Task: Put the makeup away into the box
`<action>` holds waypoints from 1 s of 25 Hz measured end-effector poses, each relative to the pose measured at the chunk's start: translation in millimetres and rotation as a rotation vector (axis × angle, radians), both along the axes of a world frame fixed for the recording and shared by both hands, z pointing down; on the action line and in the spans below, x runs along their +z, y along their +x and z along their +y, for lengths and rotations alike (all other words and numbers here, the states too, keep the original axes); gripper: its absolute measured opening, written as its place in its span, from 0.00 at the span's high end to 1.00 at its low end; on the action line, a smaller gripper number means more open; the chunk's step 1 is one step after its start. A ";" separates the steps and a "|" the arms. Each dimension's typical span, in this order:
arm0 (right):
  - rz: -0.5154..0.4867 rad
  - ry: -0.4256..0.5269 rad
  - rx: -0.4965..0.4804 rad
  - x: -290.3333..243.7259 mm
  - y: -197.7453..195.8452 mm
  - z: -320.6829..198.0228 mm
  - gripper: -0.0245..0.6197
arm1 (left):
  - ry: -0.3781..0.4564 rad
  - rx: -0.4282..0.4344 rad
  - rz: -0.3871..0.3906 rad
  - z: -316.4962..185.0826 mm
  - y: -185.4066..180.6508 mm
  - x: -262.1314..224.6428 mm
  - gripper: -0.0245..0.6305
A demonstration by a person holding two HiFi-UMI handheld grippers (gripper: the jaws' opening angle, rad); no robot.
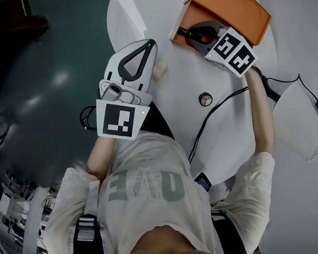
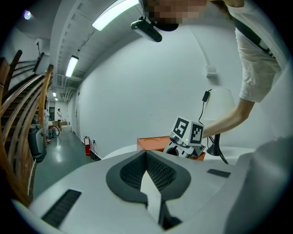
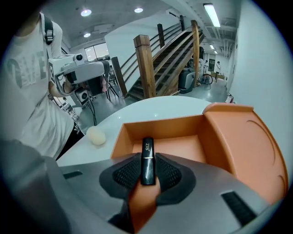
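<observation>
Lipstick over the open box – right gripper clamped on it, left gripper empty

On the white round table (image 1: 166, 115) the orange box (image 1: 238, 9) lies open near the far edge, its lid folded back. The right gripper (image 1: 195, 36) points down into the tray, its jaws a narrow gap apart and pressed on a black lipstick (image 3: 147, 162). The tube stands upright between the pads, above the tray floor and close to the back wall. The left gripper (image 1: 148, 47) hangs over the table's near-left part, well away from the box, jaws closed together on nothing. Just past its tip a beige makeup sponge (image 1: 159, 69) rests on the table – and a small round compact (image 1: 205, 99) sits nearer the middle.
</observation>
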State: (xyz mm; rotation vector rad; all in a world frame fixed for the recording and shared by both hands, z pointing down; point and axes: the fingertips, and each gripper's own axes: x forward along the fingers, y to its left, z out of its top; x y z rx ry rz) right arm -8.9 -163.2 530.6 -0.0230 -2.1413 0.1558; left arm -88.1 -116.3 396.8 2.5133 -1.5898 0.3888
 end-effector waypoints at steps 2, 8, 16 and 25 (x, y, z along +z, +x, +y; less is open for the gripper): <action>0.008 0.014 0.003 3.2 1.6 -0.8 0.81 | -0.005 0.008 -0.002 1.2 1.5 2.5 0.95; 0.025 0.029 0.010 0.5 4.4 -1.6 0.80 | 0.010 0.012 0.007 -5.7 3.3 -5.0 0.95; -0.213 0.134 0.205 -96.1 -11.2 -2.7 0.77 | 0.104 0.047 0.011 -11.3 15.9 -53.9 0.95; -0.844 0.413 0.831 -269.2 34.0 22.7 0.95 | 0.209 0.061 0.166 3.4 37.3 -120.0 0.95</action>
